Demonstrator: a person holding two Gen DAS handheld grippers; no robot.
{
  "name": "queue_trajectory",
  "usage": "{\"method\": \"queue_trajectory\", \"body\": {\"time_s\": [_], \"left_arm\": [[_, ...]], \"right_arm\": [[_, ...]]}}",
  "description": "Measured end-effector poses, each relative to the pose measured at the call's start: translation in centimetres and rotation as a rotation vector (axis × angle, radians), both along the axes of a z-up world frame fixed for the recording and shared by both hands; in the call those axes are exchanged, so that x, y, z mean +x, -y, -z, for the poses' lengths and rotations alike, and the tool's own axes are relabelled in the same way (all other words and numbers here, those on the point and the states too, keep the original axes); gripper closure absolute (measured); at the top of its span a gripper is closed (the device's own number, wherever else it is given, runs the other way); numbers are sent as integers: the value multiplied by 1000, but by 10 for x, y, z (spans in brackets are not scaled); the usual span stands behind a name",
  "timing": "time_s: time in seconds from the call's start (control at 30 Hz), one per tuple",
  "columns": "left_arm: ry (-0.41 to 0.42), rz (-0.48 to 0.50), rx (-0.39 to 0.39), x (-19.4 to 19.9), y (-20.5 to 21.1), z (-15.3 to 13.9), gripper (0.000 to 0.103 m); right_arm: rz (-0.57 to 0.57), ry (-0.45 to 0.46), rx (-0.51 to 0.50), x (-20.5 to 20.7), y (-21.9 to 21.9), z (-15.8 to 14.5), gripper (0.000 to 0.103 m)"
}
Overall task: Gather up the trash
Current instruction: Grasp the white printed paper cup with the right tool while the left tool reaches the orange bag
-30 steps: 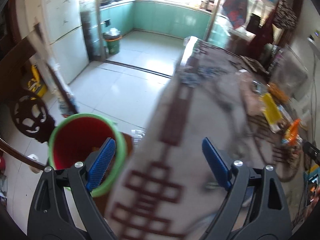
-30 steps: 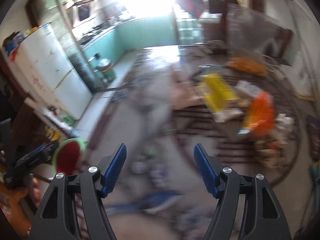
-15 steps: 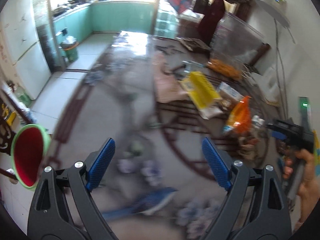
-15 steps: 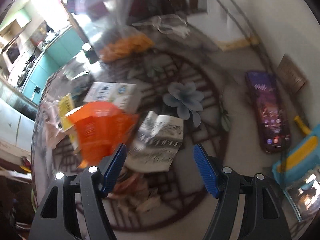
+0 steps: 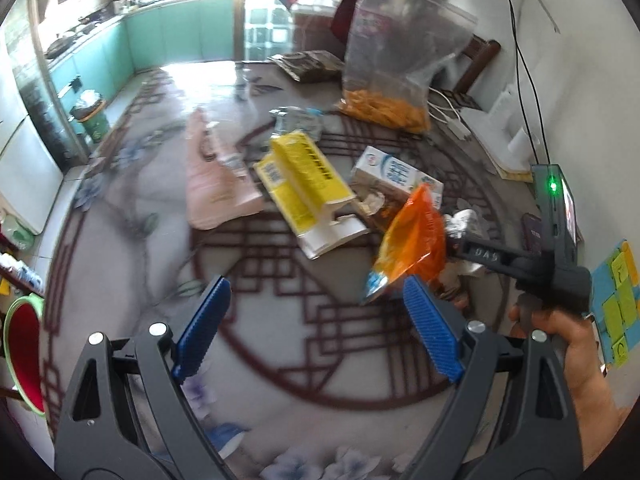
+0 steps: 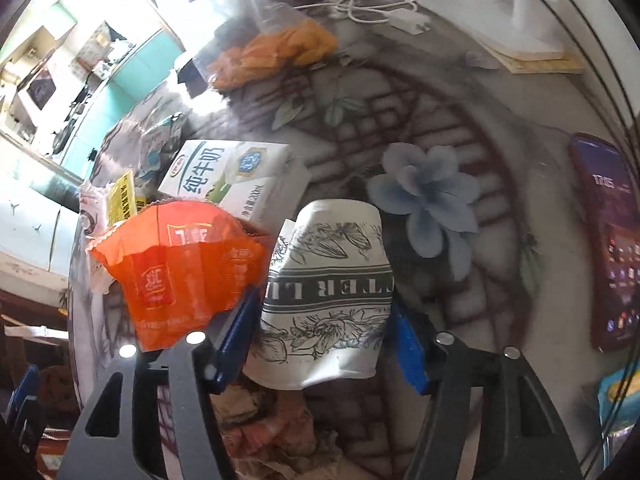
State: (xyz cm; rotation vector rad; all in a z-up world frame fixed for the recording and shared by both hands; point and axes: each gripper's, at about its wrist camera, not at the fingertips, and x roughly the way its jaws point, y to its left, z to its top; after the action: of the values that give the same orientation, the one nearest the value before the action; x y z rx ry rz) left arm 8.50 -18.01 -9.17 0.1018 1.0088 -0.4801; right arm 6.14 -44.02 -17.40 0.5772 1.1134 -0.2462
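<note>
A crushed white paper cup (image 6: 332, 292) with grey flower print lies on its side between my right gripper's (image 6: 324, 344) blue pads, which touch both its sides. An orange snack wrapper (image 6: 180, 268) lies just left of it, also seen in the left wrist view (image 5: 412, 240). A milk carton (image 6: 236, 180), a yellow box (image 5: 304, 184) and a pink bag (image 5: 212, 184) lie on the patterned table (image 5: 280, 320). My left gripper (image 5: 316, 328) is open and empty above the table. The red bin with green rim (image 5: 22, 356) stands off the table's left edge.
A clear bag of orange snacks (image 5: 388, 80) stands at the table's back. A phone (image 6: 608, 240) lies at the right. White cables and a charger (image 6: 384, 12) lie near the wall. Food scraps (image 6: 272, 432) lie under my right gripper.
My left gripper swung from the bin back over the table. My right gripper moved right and down onto the paper cup and narrowed around it.
</note>
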Motion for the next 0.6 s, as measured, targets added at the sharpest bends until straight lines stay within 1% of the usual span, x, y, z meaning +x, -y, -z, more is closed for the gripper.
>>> {"method": "queue_trajectory", "body": {"time_s": [0.1,0.23,0.4,0.47,0.53,0.57,0.6], "left_arm": [[-26,35,-2,11,24,10,17],[-51,82,6,24,56,27,17],[-86,120,17,40,88,52,17],[-103,132,25,44,96,60,17],[-129,146,15,47,103,67,21],[-144,153,3,47,104,69,30],[-158,161,-21,48,105,70,43]], "right_arm": [[-9,27,25,-4,5,-4,47],[13,105,31,-25,16,-26,47],[37,153,-12,-41,25,-49,46],[42,159,-14,-42,26,-53,46],[47,160,-14,-41,26,-54,46],[49,160,-14,-41,26,-54,45],[49,160,-13,-41,24,-55,45]]}}
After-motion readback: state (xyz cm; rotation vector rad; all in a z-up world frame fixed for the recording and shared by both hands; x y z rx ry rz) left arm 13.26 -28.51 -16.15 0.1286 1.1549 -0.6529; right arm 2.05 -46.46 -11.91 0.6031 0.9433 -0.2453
